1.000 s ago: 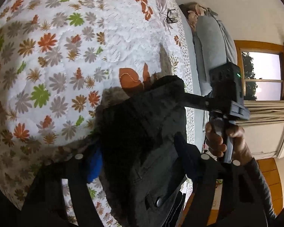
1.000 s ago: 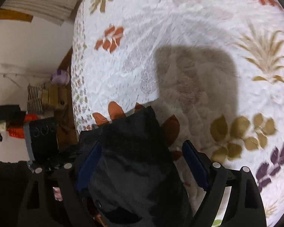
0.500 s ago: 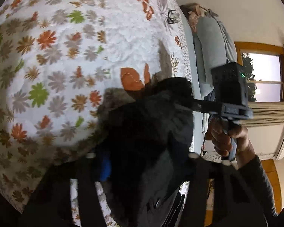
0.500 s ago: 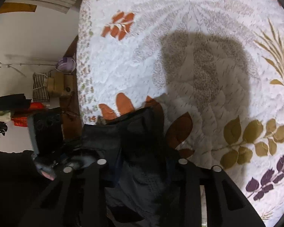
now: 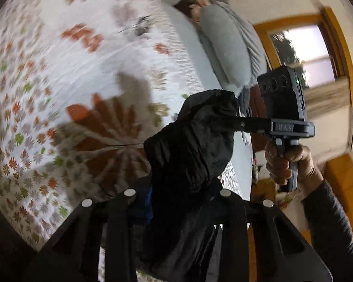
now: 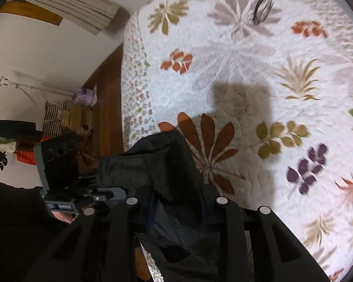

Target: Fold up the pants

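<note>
The black pants (image 5: 190, 150) hang bunched in the air above the bed's near edge, held by both grippers. My left gripper (image 5: 176, 199) is shut on the pants' fabric near its waist. My right gripper (image 6: 176, 208) is shut on the same pants (image 6: 157, 171), gripping another part of the top edge. In the left wrist view the right gripper's finger (image 5: 244, 124) pinches the cloth from the right. In the right wrist view the left gripper's body (image 6: 58, 164) shows at the left. The lower pants hang out of sight below the fingers.
A white quilt with flower prints (image 5: 58, 82) covers the bed (image 6: 282, 94). A grey pillow (image 5: 226, 54) lies at the bed's head. A window (image 5: 303, 49) is beyond it. Wooden floor (image 6: 106, 98) and boxes and bags (image 6: 66, 117) lie beside the bed.
Both grippers closed on the pants and lifted them off the quilt. The view swung toward the bed's head and the pants now hang bunched between them.
</note>
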A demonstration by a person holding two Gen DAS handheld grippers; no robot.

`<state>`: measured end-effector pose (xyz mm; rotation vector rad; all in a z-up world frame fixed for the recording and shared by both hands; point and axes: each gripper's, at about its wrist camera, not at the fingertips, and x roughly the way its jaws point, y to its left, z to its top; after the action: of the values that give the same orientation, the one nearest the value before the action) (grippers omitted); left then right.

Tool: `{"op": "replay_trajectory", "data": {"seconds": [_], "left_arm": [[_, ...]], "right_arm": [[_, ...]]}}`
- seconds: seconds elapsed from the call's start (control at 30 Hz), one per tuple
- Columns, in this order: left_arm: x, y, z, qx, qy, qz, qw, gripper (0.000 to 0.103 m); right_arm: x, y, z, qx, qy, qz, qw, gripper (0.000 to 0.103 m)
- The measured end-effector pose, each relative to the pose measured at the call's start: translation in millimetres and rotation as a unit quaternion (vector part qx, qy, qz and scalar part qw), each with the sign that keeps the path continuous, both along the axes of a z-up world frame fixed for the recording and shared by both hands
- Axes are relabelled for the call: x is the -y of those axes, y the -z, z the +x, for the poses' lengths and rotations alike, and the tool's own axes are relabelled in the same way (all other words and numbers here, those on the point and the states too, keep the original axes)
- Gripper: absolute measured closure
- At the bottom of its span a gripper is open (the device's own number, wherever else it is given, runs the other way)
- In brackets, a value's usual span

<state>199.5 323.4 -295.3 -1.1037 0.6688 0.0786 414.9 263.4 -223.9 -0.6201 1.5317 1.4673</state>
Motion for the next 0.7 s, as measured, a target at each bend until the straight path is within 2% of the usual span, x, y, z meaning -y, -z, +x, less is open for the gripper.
{"op": "replay_trajectory", "data": {"seconds": [0.17,0.3,0.5,0.7], "left_arm": [[31,-48,6,0.014,0.032,0.05,0.9982,0.074],[54,-74,3,0.023,0.051,0.079,0.9953,0.074],[92,-110,2,0.033,0.083,0.121,0.9887,0.074],[124,-134,1,0.041,0.108,0.154,0.9812,0.075]], "right_arm": [[36,-46,-4,0.02,0.024,0.025,0.999,0.075],[67,-77,-9,0.037,0.042,0.044,0.997,0.075],[113,-114,-14,0.055,0.068,0.072,0.994,0.074],[157,-136,-19,0.064,0.094,0.1,0.988,0.074]]}}
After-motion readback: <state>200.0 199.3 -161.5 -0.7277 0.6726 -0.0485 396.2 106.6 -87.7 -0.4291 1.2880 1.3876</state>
